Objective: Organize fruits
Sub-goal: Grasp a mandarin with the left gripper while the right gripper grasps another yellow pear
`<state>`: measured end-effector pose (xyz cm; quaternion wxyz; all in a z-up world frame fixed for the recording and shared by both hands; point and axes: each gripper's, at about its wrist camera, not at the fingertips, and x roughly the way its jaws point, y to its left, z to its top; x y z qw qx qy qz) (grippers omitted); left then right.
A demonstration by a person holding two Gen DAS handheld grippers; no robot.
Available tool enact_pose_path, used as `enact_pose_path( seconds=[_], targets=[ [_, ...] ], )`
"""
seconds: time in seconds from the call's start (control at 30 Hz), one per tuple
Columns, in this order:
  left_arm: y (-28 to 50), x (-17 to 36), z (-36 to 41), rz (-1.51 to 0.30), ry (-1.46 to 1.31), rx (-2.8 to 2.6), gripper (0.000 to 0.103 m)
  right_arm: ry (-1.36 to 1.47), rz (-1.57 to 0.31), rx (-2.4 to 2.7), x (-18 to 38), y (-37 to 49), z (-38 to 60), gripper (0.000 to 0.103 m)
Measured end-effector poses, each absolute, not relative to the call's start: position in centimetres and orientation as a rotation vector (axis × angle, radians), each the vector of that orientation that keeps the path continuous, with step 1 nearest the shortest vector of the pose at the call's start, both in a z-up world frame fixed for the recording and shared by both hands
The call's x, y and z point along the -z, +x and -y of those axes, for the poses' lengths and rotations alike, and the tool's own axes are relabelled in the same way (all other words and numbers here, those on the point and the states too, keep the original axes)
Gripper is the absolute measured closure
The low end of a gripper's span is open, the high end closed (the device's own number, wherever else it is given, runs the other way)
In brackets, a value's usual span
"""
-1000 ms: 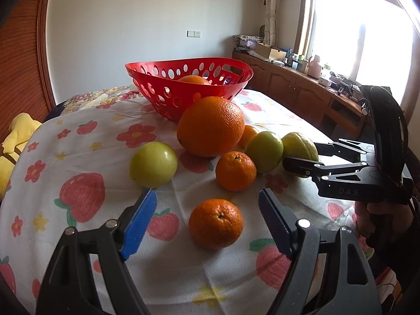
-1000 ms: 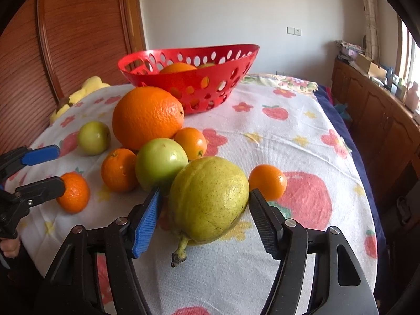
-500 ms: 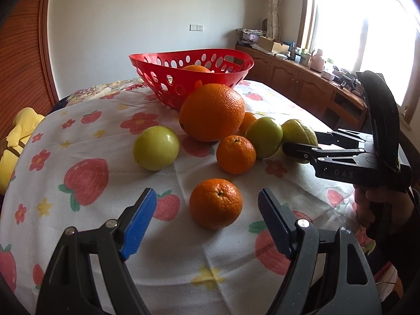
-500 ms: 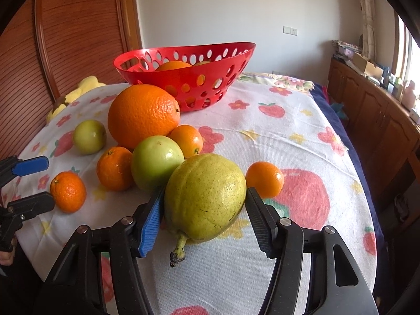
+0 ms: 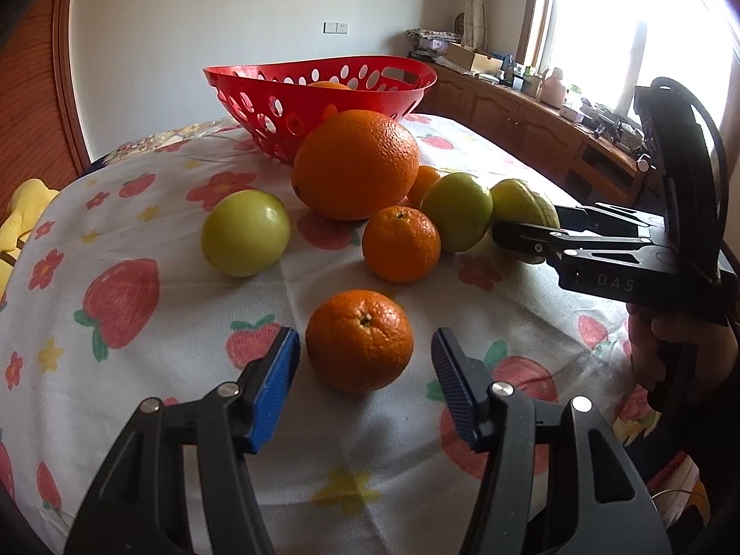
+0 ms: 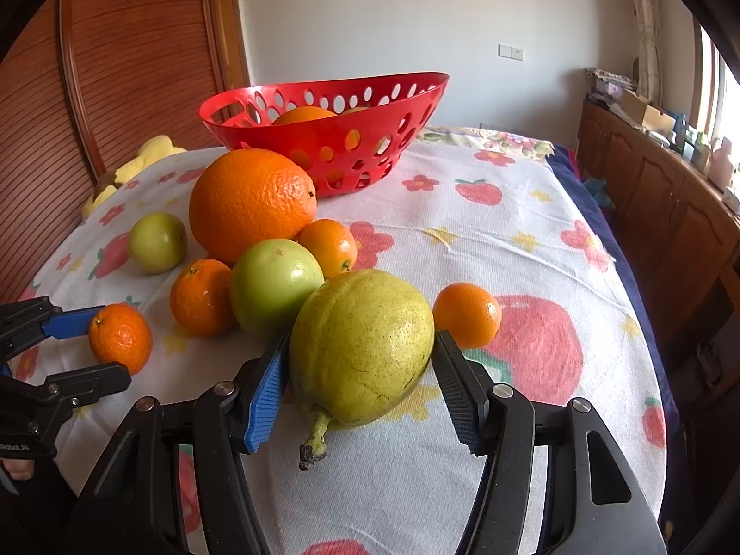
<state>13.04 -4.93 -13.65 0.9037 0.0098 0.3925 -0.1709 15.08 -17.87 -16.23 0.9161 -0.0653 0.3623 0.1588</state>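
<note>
A small mandarin (image 5: 360,340) lies on the strawberry-print cloth between the fingers of my left gripper (image 5: 364,341). Those jaws are closing, and a narrow gap still shows on each side of the fruit. My right gripper (image 6: 360,341) is shut on a yellow-green pear (image 6: 365,323), both pads pressed against its sides, stem towards the camera. Behind stand a large orange (image 5: 356,171), two green apples (image 5: 245,238) (image 5: 455,217) and another mandarin (image 5: 401,243). The red perforated basket (image 5: 323,106) at the back holds an orange.
A small orange (image 6: 467,314) sits just right of the pear. A yellow plush toy (image 5: 23,212) lies at the table's left edge. Wooden cabinets (image 6: 670,212) run along the right wall, and a wooden panel (image 6: 115,69) stands on the left.
My left jaws have narrowed around the near mandarin. My right jaws have closed from a loose straddle onto the pear's sides. No fruit has shifted.
</note>
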Motion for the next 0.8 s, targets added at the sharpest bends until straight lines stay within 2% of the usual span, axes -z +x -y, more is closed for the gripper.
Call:
enact_pose_path(
  seconds=[0.3,0.37,0.4,0.8],
  targets=[
    [13.5,14.3,5.1,-0.830,0.026,0.341,0.045,-0.131,-0.748,-0.329,16.3,15.2,17.9,0.041],
    [13.6,14.4,5.0,-0.837,0.021,0.341,0.055,-0.129,-0.749,-0.330,16.3,15.2,17.9,0.041],
    [13.6,14.4,5.0,-0.837,0.017,0.347,0.056,-0.129,-0.749,-0.330,16.3,15.2,17.9,0.041],
    [13.0,12.7,4.6,-0.780,0.002,0.358,0.058,-0.121,-0.735,-0.334,16.4,14.8,17.8,0.041]
  ],
)
